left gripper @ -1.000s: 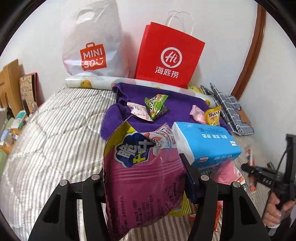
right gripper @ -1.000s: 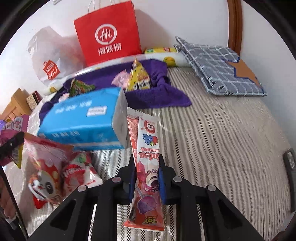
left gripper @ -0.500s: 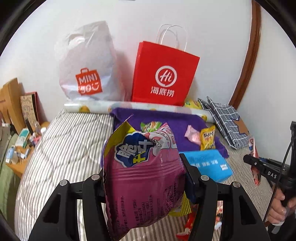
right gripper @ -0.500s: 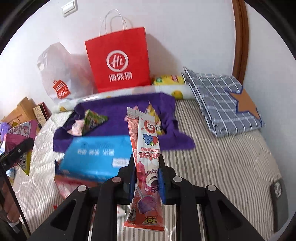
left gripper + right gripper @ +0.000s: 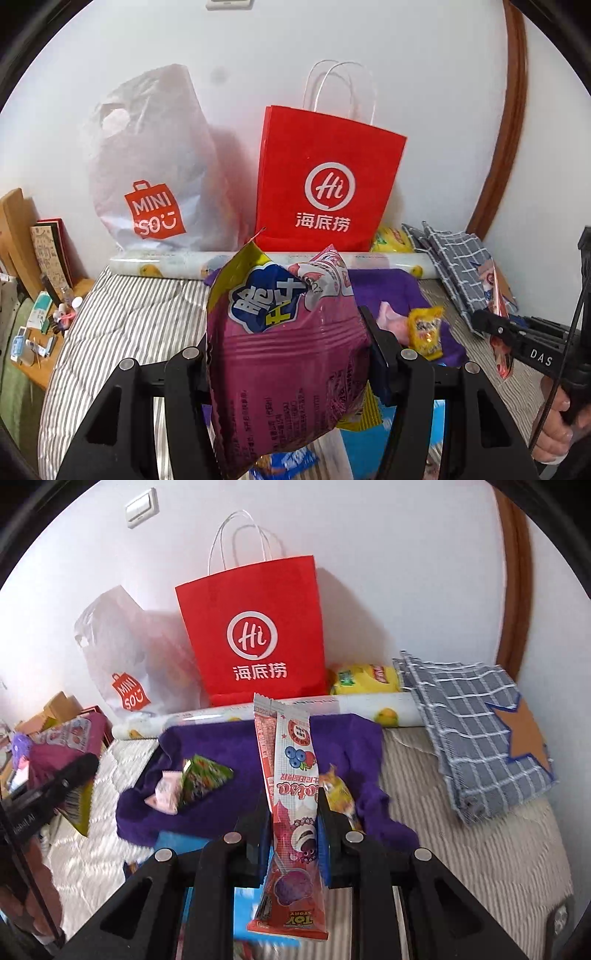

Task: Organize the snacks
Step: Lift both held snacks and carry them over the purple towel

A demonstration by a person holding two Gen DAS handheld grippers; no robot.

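My left gripper point(image 5: 288, 347) is shut on a puffy pink and yellow snack bag point(image 5: 284, 354), held up over the striped bed. My right gripper point(image 5: 293, 812) is shut on a long pink lollipop packet point(image 5: 291, 794) that stands upright between its pads. A red paper bag point(image 5: 325, 184) point(image 5: 255, 635) and a white plastic bag point(image 5: 151, 177) point(image 5: 122, 657) lean on the wall behind. On a purple towel point(image 5: 229, 746) lie a green triangular packet point(image 5: 203, 779), a pink sweet point(image 5: 164, 795) and a yellow packet point(image 5: 424, 330).
A blue tissue pack point(image 5: 177, 843) lies low under my grippers. A rolled mat point(image 5: 177, 264) runs along the wall, a checked grey cloth point(image 5: 476, 731) sits at the right, and a cluttered bedside shelf point(image 5: 33, 332) stands left. A hand point(image 5: 561, 424) holds the right gripper's handle.
Both grippers have risen and drawn back from the bed with their packets. The tissue pack has sunk low in both views, and the two bags on the wall stand more central.
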